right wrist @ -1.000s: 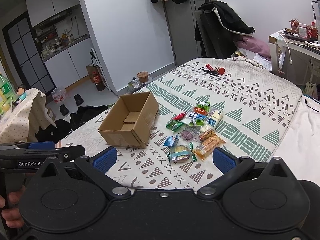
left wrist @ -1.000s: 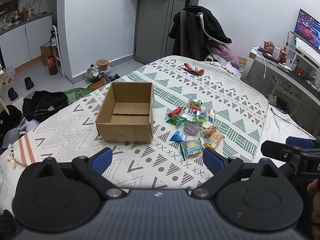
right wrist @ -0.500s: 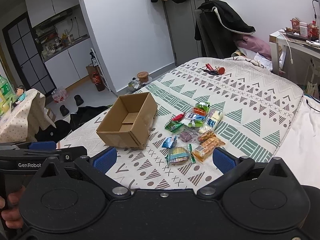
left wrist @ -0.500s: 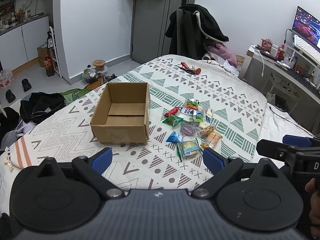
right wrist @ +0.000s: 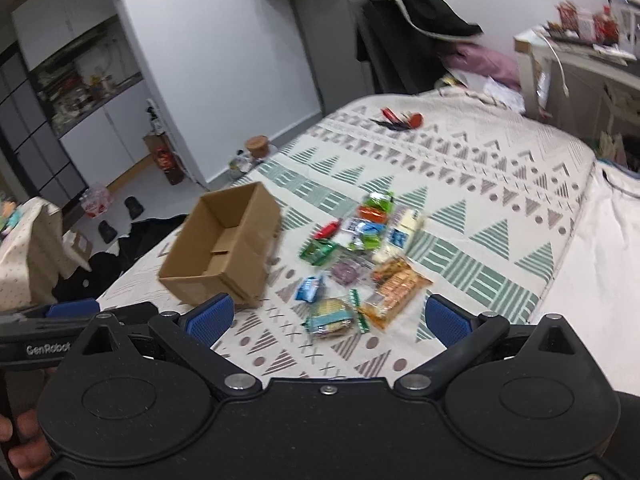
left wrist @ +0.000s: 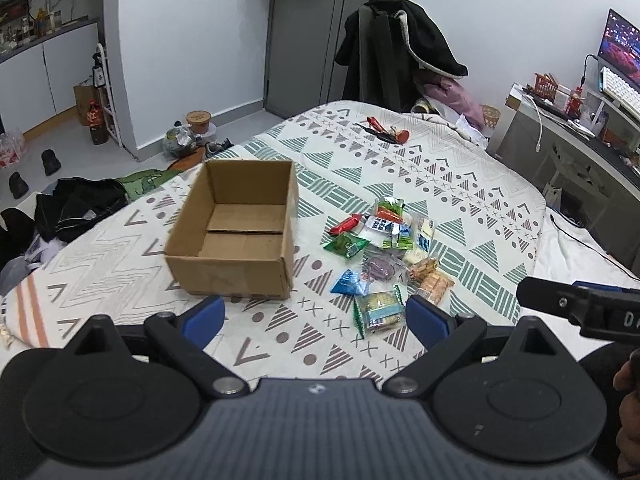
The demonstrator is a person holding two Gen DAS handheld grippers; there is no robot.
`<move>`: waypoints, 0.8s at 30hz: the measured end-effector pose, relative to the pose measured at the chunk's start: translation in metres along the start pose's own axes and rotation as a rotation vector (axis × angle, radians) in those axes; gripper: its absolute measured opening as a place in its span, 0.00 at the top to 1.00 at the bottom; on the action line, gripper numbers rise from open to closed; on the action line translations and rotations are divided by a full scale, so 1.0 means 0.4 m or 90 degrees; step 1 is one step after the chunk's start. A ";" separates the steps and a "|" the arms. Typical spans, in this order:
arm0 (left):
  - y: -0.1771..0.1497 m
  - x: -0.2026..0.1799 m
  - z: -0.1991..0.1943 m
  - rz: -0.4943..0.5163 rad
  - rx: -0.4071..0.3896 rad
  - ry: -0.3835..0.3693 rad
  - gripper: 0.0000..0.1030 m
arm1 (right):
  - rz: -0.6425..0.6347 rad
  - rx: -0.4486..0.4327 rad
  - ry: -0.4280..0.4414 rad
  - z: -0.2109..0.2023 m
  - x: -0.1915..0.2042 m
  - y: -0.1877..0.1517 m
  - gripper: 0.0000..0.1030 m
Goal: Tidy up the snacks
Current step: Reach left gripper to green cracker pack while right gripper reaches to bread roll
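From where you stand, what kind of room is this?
Most likely a small bedroom or studio flat: a bed with a patterned cover fills the middle, a desk with a monitor stands beside it, and kitchen cabinets show beyond.

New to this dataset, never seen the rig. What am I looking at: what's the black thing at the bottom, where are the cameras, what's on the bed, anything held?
There is no robot arm. A person holds a handheld two-finger gripper in each hand, each with a fisheye camera looking forward along its fingers. The black body with blue pads at the bottom is the gripper itself: the left gripper in the left wrist view, the right gripper in the right wrist view. Both are open and hold nothing. On the patterned bedspread sits an open, empty cardboard box, with a pile of snack packets beside it. Each view also catches the other gripper at its edge.
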State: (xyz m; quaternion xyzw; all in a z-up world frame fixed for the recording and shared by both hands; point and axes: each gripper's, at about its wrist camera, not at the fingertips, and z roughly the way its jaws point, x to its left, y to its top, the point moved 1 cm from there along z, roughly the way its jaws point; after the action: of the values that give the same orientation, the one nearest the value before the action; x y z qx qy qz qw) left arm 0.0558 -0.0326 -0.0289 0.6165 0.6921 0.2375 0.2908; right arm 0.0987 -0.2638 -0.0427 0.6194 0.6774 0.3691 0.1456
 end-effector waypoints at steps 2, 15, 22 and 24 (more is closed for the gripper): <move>0.005 -0.005 0.028 -0.006 0.006 -0.004 0.06 | 0.018 0.018 0.002 0.026 -0.017 0.004 0.05; 0.034 -0.033 0.207 -0.034 0.062 -0.031 0.07 | 0.093 0.084 -0.013 0.175 -0.096 0.031 0.21; 0.036 -0.045 0.302 -0.049 0.095 -0.039 0.09 | 0.134 0.109 -0.016 0.257 -0.140 0.038 0.31; 0.034 -0.052 0.324 -0.048 0.102 -0.043 0.09 | 0.150 0.117 -0.012 0.280 -0.154 0.034 0.31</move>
State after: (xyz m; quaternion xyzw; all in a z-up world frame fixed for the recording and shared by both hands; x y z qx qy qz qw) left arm 0.1573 -0.0554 -0.1104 0.6189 0.7214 0.1494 0.2725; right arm 0.1936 -0.2868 -0.1264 0.7085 0.6298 0.3145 0.0504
